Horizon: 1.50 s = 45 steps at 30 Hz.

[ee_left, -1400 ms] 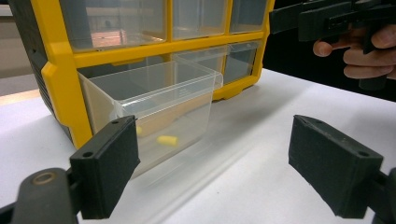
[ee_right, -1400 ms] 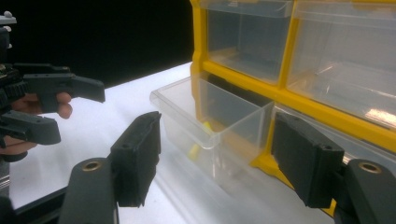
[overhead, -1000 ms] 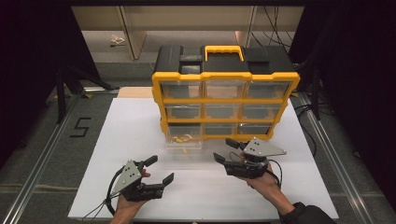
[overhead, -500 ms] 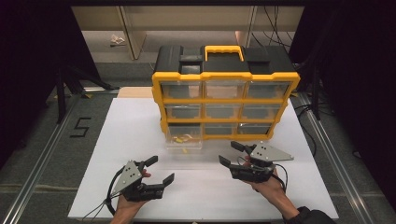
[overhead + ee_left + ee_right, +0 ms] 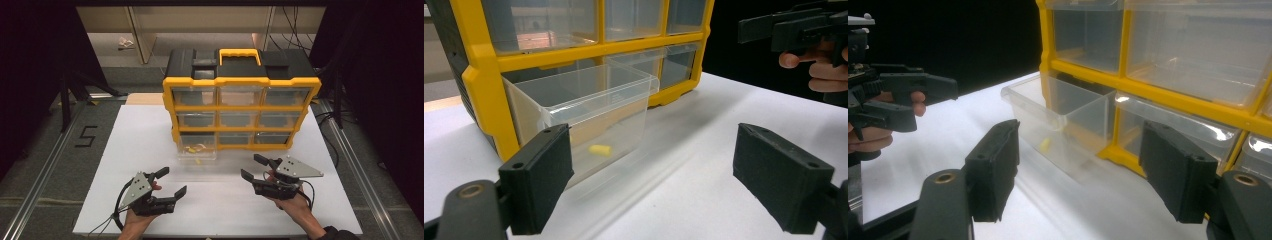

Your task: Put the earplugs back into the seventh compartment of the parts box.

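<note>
A: What's where, left to right, going off the cabinet (image 5: 241, 97)?

B: Left gripper (image 5: 169, 182) sits in front of the cabinet, toward its left end, well apart from it, low over the white board (image 5: 125, 135). Jaws spread, nothing btwn them. In the left gripper view the pads (image 5: 540, 175) frame the drawer.

A: And the drawer?

B: Clear drawer (image 5: 196, 150), bottom-left slot of the cabinet, pulled out partway w/ its back end in the slot. Small yellow bits (image 5: 196, 148) inside; one yellow piece (image 5: 600, 149) shows thru its front wall.

A: Right side?

B: Right gripper (image 5: 254, 168) is in front of the cabinet's bottom row, near its right half, closer to it than the left one. Jaws spread too, empty. Not touching the drawer; it's just right of it. Hand (image 5: 295, 207) wraps it from below.
</note>
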Tool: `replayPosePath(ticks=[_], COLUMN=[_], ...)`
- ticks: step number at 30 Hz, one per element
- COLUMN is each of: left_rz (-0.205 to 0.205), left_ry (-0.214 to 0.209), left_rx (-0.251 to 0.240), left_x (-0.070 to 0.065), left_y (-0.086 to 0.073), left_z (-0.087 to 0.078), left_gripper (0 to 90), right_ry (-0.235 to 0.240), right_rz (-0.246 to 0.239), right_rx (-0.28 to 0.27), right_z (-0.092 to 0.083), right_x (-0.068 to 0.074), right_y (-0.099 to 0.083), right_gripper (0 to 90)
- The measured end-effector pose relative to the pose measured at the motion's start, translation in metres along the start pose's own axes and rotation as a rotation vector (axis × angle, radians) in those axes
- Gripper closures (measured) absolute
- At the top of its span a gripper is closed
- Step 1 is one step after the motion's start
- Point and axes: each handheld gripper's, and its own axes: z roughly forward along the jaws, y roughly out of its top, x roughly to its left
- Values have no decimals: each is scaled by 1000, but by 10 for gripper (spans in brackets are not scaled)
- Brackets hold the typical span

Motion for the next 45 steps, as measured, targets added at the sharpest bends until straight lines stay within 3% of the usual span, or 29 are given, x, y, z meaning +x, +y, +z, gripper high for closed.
replayPosePath(ticks=[24, 45], left_rz=[2, 6], left_ry=[-6, -19], left_rx=[-2, 7], left_x=[0, -1], left_y=[0, -1], left_z=[-1, -1], left_gripper=[156, 156], right_ry=[14, -39], right_rz=[-29, -9], right_rx=[7, -14], right_z=[-8, -29], right_x=[13, 14], right_y=[-17, -32], right_gripper=[308, 301])
